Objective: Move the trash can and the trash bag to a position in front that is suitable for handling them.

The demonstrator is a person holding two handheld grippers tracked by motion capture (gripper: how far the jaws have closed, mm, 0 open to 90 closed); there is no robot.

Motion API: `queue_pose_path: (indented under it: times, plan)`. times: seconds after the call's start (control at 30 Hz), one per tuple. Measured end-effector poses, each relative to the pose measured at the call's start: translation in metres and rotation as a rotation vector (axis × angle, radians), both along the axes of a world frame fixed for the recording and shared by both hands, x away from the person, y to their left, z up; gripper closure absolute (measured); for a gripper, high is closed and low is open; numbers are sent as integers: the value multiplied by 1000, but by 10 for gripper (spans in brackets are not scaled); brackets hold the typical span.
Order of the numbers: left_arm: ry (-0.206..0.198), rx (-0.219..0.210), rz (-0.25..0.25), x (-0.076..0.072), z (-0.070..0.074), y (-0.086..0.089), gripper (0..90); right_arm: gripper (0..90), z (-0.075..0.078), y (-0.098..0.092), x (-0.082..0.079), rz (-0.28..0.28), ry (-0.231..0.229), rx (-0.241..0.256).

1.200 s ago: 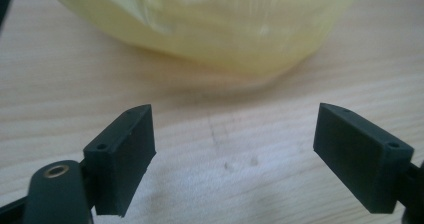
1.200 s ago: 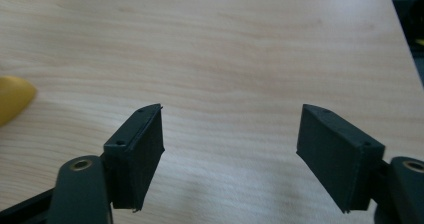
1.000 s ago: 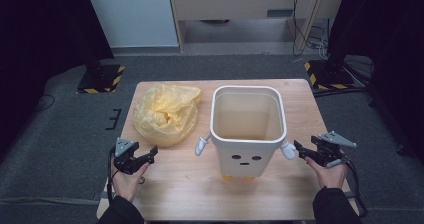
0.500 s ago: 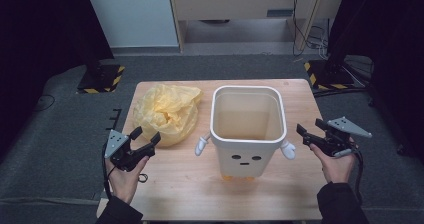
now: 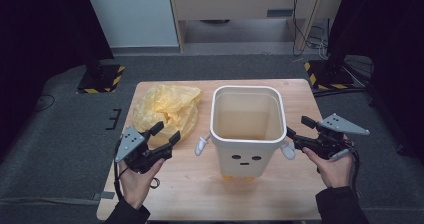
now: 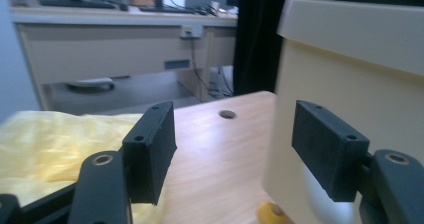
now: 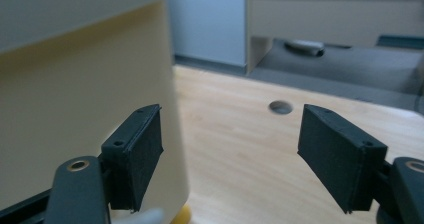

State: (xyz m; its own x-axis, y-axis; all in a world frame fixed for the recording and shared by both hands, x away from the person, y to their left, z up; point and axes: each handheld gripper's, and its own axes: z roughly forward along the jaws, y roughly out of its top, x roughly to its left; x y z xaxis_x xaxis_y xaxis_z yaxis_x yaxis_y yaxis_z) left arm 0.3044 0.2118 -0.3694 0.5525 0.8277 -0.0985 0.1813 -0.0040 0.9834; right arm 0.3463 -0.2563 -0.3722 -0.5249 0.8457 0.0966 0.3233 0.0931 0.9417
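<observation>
A crumpled yellow bag lies at the table's left. Just before it the left gripper hovers, jaws apart, seemingly ready to pick it up. The white bin stands upright at centre with a printed face, no readable writing. The right gripper, jaws apart, waits beside its right wall.
</observation>
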Motion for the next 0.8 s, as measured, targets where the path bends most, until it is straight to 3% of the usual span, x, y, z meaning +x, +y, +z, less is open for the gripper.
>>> queue_pose_path:
  times: [0.23, 0.33, 0.4, 0.43, 0.57, 0.63, 0.8]
  plan:
    - [28, 42, -74, -6, -13, -27, 350, 333, -3, 0, -15, 76, 40, 4]
    - [37, 41, -95, -6, -18, -33, 349, 351, -5, 1, -15, 98, 51, 13]
    - [50, 53, -103, -6, -21, -37, 351, 384, -11, 6, -13, 126, 77, -9]
    - [49, 25, -104, -5, -24, -38, 350, 403, -13, 8, -13, 133, 88, -17]
    - [52, 24, -107, -5, -24, -38, 348, 447, -19, 13, -12, 151, 103, -18]
    - [46, 33, -108, -6, -24, -38, 350, 479, -24, 16, -11, 162, 134, -43]
    - [51, 87, -135, -10, -27, -47, 347, 542, -28, 19, -11, 179, 156, -61]
